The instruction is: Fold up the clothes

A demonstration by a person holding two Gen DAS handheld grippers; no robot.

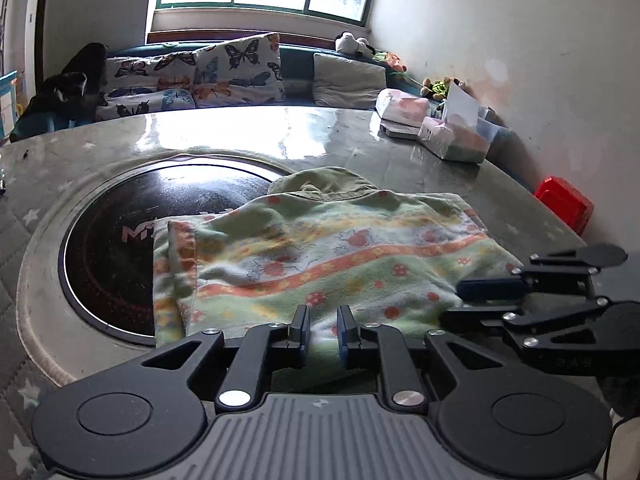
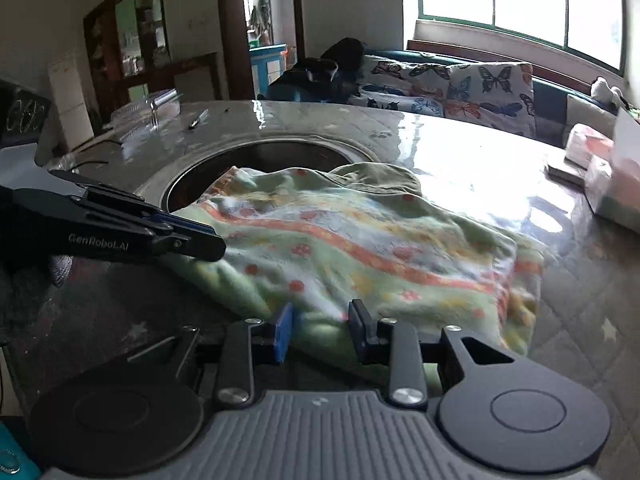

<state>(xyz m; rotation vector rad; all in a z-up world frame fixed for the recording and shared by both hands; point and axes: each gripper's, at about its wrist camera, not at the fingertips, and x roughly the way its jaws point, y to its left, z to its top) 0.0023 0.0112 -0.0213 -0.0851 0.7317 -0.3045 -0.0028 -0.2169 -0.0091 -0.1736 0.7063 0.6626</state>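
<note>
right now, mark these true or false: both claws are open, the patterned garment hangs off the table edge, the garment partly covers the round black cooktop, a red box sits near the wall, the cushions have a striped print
1. Both claws are open. True: the left claw and the right claw each show a gap between the fingers, with cloth in it.
2. The patterned garment hangs off the table edge. False: it lies on the table.
3. The garment partly covers the round black cooktop. True.
4. A red box sits near the wall. True.
5. The cushions have a striped print. False: butterflies.
</note>
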